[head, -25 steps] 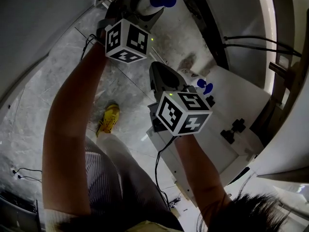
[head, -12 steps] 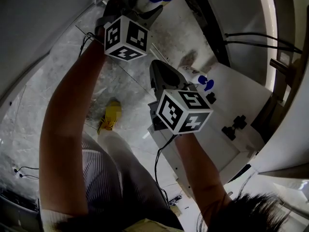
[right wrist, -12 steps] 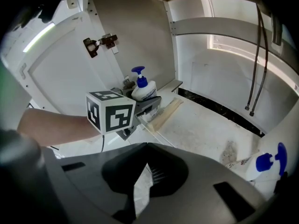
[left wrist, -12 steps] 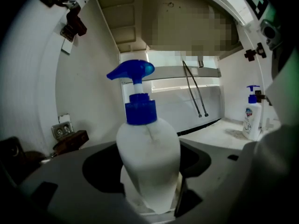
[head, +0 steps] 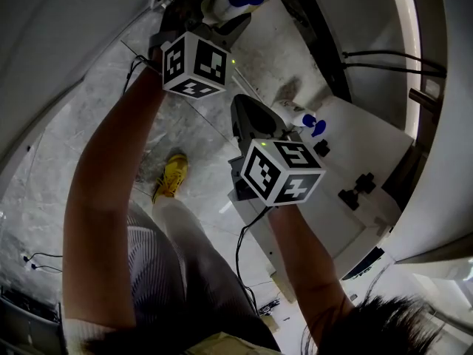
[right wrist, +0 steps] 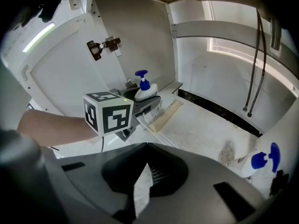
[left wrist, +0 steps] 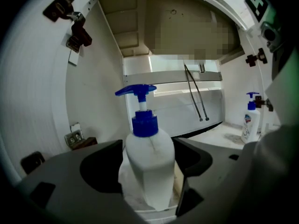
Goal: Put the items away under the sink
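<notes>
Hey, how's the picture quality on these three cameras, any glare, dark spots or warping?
Head view: dim overall, with a blown-out light strip at the right. Left gripper view: heavy fisheye bending and black corners, yet the bottle is fairly sharp. Right gripper view: the same warping, and a bright band glares at the back.

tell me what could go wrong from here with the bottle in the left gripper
1. The jaws of the left gripper have just been opening, with the white pump bottle standing between them; a skewed pull-back could catch and topple it.
2. The right gripper, shut and empty, hangs near the second pump bottle on the cabinet floor and might knock it.
</notes>
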`<state>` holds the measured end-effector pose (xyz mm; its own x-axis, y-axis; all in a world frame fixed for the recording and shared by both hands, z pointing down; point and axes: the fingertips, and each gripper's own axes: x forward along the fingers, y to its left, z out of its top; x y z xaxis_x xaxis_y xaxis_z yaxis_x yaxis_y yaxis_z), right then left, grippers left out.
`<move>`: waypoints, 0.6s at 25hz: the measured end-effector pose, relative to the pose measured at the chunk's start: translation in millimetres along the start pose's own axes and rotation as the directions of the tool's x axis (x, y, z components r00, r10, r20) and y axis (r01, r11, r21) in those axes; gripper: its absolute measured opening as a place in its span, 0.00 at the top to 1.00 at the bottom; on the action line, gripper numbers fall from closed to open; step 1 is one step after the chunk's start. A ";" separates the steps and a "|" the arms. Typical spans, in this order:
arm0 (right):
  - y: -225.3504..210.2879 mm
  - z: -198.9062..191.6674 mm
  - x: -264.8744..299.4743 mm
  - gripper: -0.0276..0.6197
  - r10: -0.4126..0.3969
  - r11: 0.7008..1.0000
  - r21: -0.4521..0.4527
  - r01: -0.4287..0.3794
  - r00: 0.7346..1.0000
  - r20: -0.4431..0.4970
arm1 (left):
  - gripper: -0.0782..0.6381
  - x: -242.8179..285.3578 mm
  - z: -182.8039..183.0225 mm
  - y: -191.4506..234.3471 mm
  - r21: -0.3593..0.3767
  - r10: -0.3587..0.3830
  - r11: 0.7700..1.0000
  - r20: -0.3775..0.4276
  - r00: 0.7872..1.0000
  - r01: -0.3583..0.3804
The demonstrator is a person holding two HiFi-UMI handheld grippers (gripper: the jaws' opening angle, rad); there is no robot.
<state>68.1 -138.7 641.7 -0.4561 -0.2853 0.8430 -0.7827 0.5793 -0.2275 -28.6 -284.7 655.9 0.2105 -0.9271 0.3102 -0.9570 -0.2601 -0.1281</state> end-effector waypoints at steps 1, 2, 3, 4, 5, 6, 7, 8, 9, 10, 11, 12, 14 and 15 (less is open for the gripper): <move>-0.4 -0.1 -1.6 0.92 -0.003 1.000 0.002 0.003 1.000 0.000 | 0.40 -2.2 1.8 -1.0 -0.002 -0.003 1.000 0.000 1.000 0.003; -0.8 0.1 -3.6 0.92 -0.006 1.000 0.005 0.006 1.000 0.000 | 0.40 -4.7 3.0 -2.2 -0.005 -0.006 1.000 -0.003 1.000 0.006; -0.7 0.4 -5.8 0.92 -0.008 1.000 0.010 0.008 1.000 0.001 | 0.40 -7.6 3.5 -3.5 -0.008 -0.008 1.000 -0.008 1.000 0.008; 0.1 0.7 -8.2 0.92 -0.009 1.000 0.015 0.009 1.000 0.003 | 0.40 -10.9 3.0 -4.4 -0.011 -0.011 1.000 -0.018 1.000 0.011; 1.6 1.0 -10.7 0.92 -0.010 1.000 0.019 0.009 1.000 0.004 | 0.40 -14.9 1.8 -4.6 -0.014 -0.013 1.000 -0.029 1.000 0.012; 3.8 1.2 -13.2 0.92 -0.009 1.000 0.020 0.009 1.000 0.005 | 0.40 -19.3 0.5 -4.2 -0.016 -0.014 1.000 -0.040 0.999 0.013; 6.3 1.2 -15.6 0.92 -0.008 1.000 0.018 0.008 1.000 0.004 | 0.40 -23.9 -0.6 -3.5 -0.019 -0.015 1.000 -0.050 0.999 0.014; 8.7 0.8 -17.9 0.92 -0.008 1.000 0.012 0.008 1.000 0.003 | 0.40 -28.5 -1.7 -2.9 -0.021 -0.016 1.000 -0.060 0.998 0.015; 10.4 0.4 -20.3 0.92 -0.008 1.000 0.004 0.008 1.000 0.001 | 0.40 -32.8 -2.4 -2.9 -0.023 -0.017 1.000 -0.070 0.997 0.015; 11.5 0.0 -22.9 0.92 -0.010 1.000 -0.004 0.010 1.000 -0.002 | 0.40 -36.6 -2.7 -3.4 -0.023 -0.017 1.000 -0.080 0.997 0.015; 12.3 -0.4 -25.8 0.92 -0.012 1.000 -0.009 0.012 1.000 -0.003 | 0.40 -40.4 -2.7 -4.0 -0.023 -0.017 1.000 -0.088 0.996 0.015; 13.1 -0.6 -28.8 0.92 -0.015 1.000 -0.012 0.015 1.000 -0.004 | 0.40 -44.6 -2.6 -4.0 -0.025 -0.016 1.000 -0.097 0.995 0.013; 14.6 0.0 -35.4 0.92 -0.023 1.000 -0.005 0.023 1.000 0.000 | 0.40 -54.4 -1.9 -1.9 -0.037 -0.010 0.999 -0.116 0.993 0.005; 14.5 0.9 -39.4 0.92 -0.030 1.000 0.001 0.030 1.000 0.004 | 0.41 -59.7 -1.5 -0.8 -0.047 -0.008 0.999 -0.128 0.992 0.002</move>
<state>74.3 -119.8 604.8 -0.4343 -0.3057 0.8473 -0.7963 0.5700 -0.2025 -40.6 -228.7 638.8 0.1907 -0.8827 0.4296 -0.9650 -0.2488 -0.0830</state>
